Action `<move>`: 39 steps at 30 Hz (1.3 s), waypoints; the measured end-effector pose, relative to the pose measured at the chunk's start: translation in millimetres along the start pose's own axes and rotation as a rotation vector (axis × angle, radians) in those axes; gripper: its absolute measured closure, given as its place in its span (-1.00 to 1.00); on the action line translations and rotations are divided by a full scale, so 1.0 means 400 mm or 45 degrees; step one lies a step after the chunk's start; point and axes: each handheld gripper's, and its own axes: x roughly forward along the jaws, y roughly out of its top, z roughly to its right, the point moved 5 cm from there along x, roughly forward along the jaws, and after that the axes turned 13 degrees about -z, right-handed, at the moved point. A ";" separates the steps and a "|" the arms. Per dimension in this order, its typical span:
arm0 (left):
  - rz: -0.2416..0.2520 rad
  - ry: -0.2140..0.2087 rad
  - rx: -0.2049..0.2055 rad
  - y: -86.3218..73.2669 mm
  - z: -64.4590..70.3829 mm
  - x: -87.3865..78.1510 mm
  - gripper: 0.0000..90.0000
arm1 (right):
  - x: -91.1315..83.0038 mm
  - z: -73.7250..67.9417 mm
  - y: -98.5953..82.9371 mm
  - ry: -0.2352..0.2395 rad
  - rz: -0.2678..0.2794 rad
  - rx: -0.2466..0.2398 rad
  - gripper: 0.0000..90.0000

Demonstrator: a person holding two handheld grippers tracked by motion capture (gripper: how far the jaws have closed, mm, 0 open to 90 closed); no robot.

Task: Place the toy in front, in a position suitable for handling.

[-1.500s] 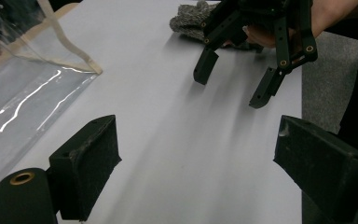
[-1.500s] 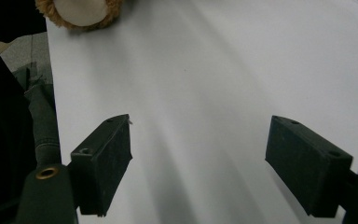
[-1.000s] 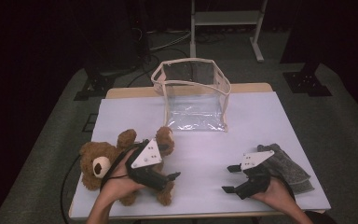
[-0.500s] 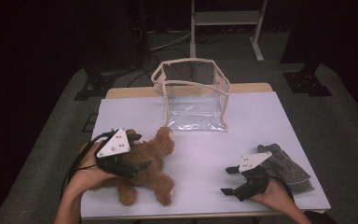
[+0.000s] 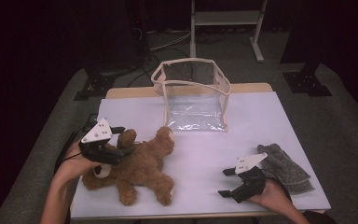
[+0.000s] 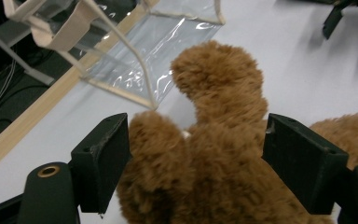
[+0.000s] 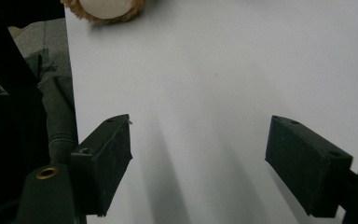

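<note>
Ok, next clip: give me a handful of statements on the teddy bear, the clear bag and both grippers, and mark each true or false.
1. The left gripper has its jaws spread around the teddy bear. True.
2. The right gripper is shut on the grey cloth. False: its jaws are open over bare table, and the cloth lies beside that hand.
3. The clear bag stands open at the far side of the table. True.
4. The teddy bear is inside the clear bag. False: it lies on the table in front of the bag.
5. The grey cloth lies near the table's right edge. True.
</note>
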 end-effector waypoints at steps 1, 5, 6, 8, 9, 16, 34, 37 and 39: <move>-0.008 0.000 -0.004 -0.002 -0.004 0.003 -0.49 | 0.000 -0.002 0.002 0.003 0.001 -0.004 -0.54; -0.047 0.006 -0.027 -0.010 -0.027 0.017 -0.47 | 0.002 -0.014 0.019 0.022 0.013 -0.031 -0.54; -0.044 0.001 -0.037 -0.011 -0.033 0.021 -0.47 | 0.003 -0.018 0.025 0.031 0.014 -0.037 -0.54; -0.050 -0.010 -0.055 -0.015 -0.042 0.030 -0.41 | 0.005 -0.027 0.040 0.054 0.023 -0.050 -0.54; -0.060 -0.014 -0.051 -0.017 -0.046 0.033 -0.38 | 0.008 -0.033 0.051 0.066 0.029 -0.065 -0.54; -0.112 -0.040 -0.052 -0.026 -0.051 0.060 -0.18 | 0.035 -0.073 0.127 0.139 0.051 -0.140 -0.54; -0.084 -0.040 -0.017 -0.032 -0.039 0.061 0.52 | 0.194 -0.144 0.305 0.280 0.041 -0.196 -0.57; -0.071 -0.046 -0.022 -0.033 -0.039 0.062 0.53 | 0.219 -0.145 0.316 0.304 0.028 -0.174 -0.56; -0.067 -0.050 -0.025 -0.033 -0.038 0.062 0.53 | 0.239 -0.150 0.321 0.320 0.007 -0.167 -0.56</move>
